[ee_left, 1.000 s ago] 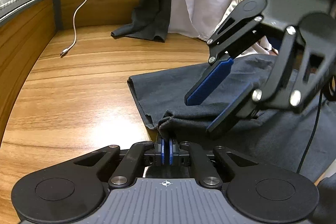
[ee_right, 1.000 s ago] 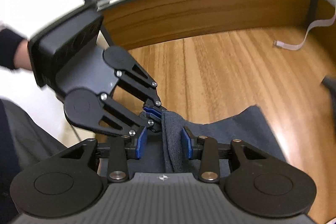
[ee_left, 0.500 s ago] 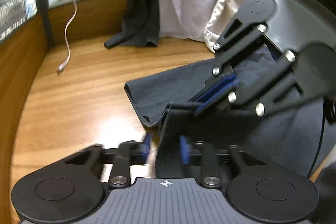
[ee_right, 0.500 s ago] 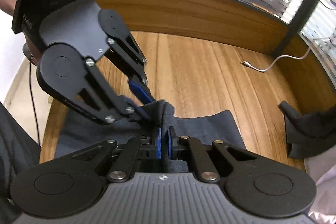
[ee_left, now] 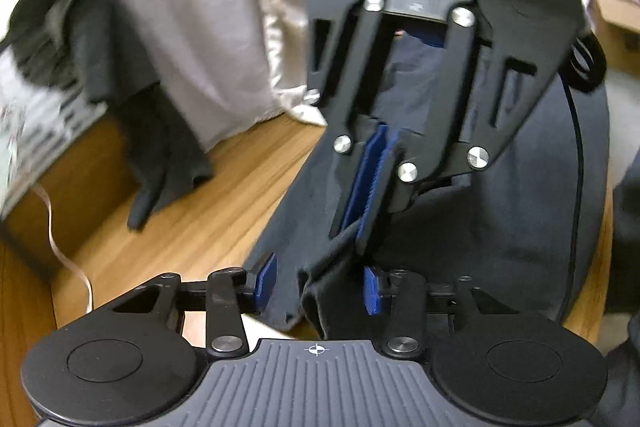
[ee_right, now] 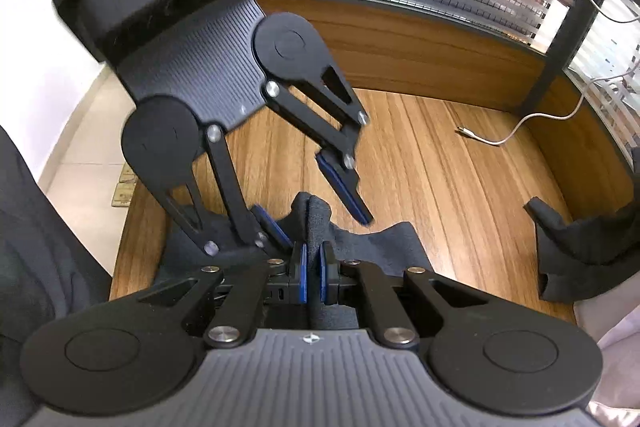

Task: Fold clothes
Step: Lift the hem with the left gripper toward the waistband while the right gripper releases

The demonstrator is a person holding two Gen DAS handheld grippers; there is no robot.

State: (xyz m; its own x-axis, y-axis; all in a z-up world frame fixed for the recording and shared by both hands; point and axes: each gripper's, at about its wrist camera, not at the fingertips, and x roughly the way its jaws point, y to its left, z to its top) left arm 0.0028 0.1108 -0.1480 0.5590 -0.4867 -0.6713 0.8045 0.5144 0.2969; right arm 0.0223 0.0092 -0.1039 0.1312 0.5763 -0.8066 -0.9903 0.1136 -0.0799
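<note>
A dark grey garment [ee_left: 500, 219] lies on the wooden table [ee_left: 192, 227]; it also shows in the right wrist view [ee_right: 384, 247]. My right gripper [ee_right: 313, 275] is shut on a raised fold of the garment's edge; in the left wrist view it [ee_left: 352, 227] comes down from above with its blue pads pinching the cloth. My left gripper [ee_left: 320, 283] is open, its jaws on either side of the same fold. In the right wrist view it [ee_right: 320, 211] stands just beyond the fold, open.
A pile of dark and white clothes [ee_left: 160, 47] lies at the table's back. A dark cloth corner [ee_right: 580, 227] lies at the right. A white cable [ee_right: 516, 131] lies on the wood near the raised wooden rim [ee_right: 440, 47].
My left gripper, shut on the garment's edge a second ago, has opened. My right gripper has closed on the same fold. Both views have swung round.
</note>
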